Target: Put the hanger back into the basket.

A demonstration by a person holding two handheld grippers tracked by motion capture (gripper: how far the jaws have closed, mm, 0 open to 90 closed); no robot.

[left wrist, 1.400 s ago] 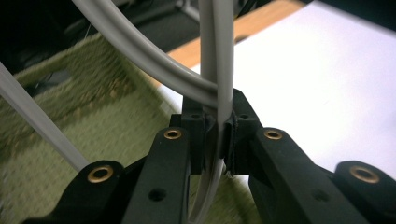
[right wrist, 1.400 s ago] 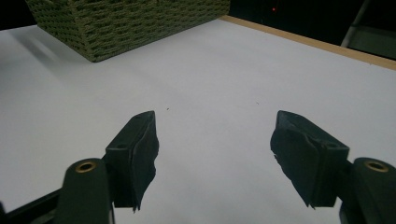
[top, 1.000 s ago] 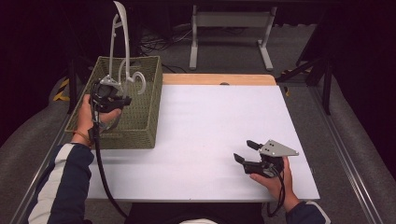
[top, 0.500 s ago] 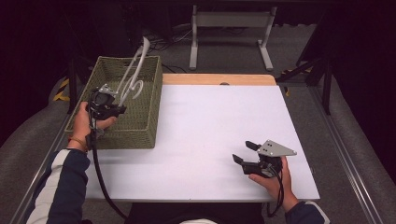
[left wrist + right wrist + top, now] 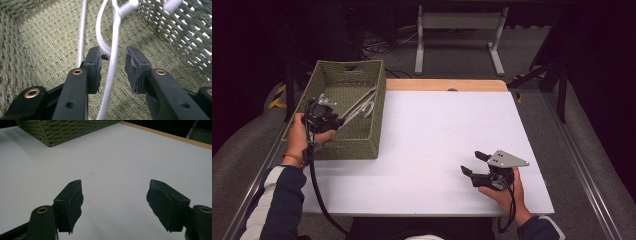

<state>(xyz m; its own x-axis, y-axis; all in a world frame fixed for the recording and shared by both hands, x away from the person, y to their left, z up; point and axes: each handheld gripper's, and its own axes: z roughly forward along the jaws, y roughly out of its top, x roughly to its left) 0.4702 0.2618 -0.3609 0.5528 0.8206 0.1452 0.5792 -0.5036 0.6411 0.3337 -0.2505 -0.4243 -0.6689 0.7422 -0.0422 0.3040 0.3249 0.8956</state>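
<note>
At the near right of the white surface (image 5: 432, 145), the right gripper (image 5: 475, 169) rests in the person's hand, fingers (image 5: 71, 202) spread wide over bare tabletop. Farther left, inside the green woven basket (image 5: 362, 145), the left gripper (image 5: 113, 66) has its fingers parted around a white hanger (image 5: 112, 62), not pinching it; the hanger's top is cut off.

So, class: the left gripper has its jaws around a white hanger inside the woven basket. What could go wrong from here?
1. The left gripper has its jaws open around the white hanger, so a lift now might leave it behind.
2. The hanger leans on the basket rim; pulling could snag its hook or tip the basket.
</note>
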